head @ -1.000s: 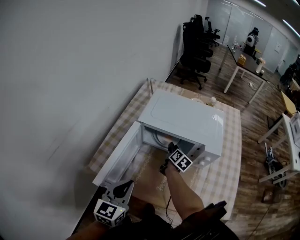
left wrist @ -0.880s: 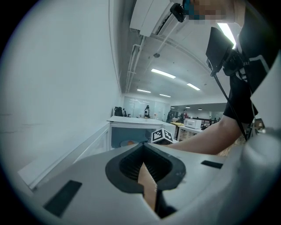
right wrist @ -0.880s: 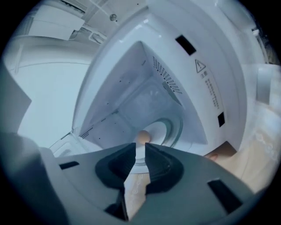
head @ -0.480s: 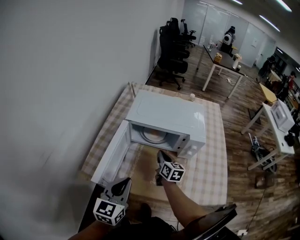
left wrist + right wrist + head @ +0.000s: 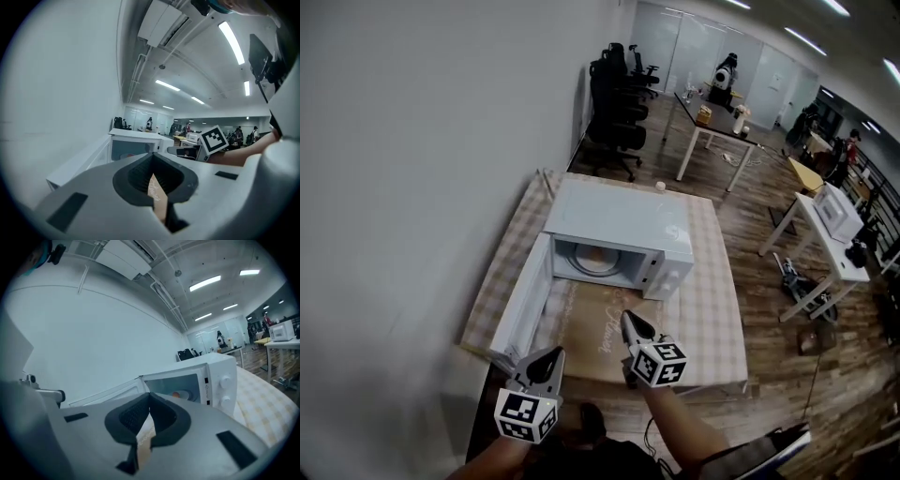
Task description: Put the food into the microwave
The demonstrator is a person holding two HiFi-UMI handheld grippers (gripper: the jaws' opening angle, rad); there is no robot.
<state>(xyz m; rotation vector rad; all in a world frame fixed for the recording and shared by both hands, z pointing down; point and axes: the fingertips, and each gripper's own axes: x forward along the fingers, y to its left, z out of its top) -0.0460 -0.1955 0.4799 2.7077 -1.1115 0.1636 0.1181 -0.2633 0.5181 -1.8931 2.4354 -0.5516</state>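
Note:
The white microwave (image 5: 619, 223) stands on the table with its door (image 5: 523, 302) swung open to the left. Inside it a plate of food (image 5: 598, 257) rests on the turntable; the right gripper view shows the plate of food (image 5: 180, 393) through the open front too. My right gripper (image 5: 627, 319) is shut and empty, held well in front of the microwave over the brown sheet. My left gripper (image 5: 554, 353) is also shut on nothing, near the table's front edge by the end of the door. The right gripper's marker cube (image 5: 213, 139) shows in the left gripper view.
A brown cardboard sheet (image 5: 602, 328) lies on the checked tablecloth (image 5: 712, 309) in front of the microwave. A white wall runs along the left. Office chairs (image 5: 614, 70), white desks (image 5: 712, 127) and a second microwave (image 5: 834, 211) stand further off on the wooden floor.
My right gripper has drawn back from the microwave's opening toward me and risen, leaving the plate inside. The left gripper has shifted slightly. The head view has pulled back.

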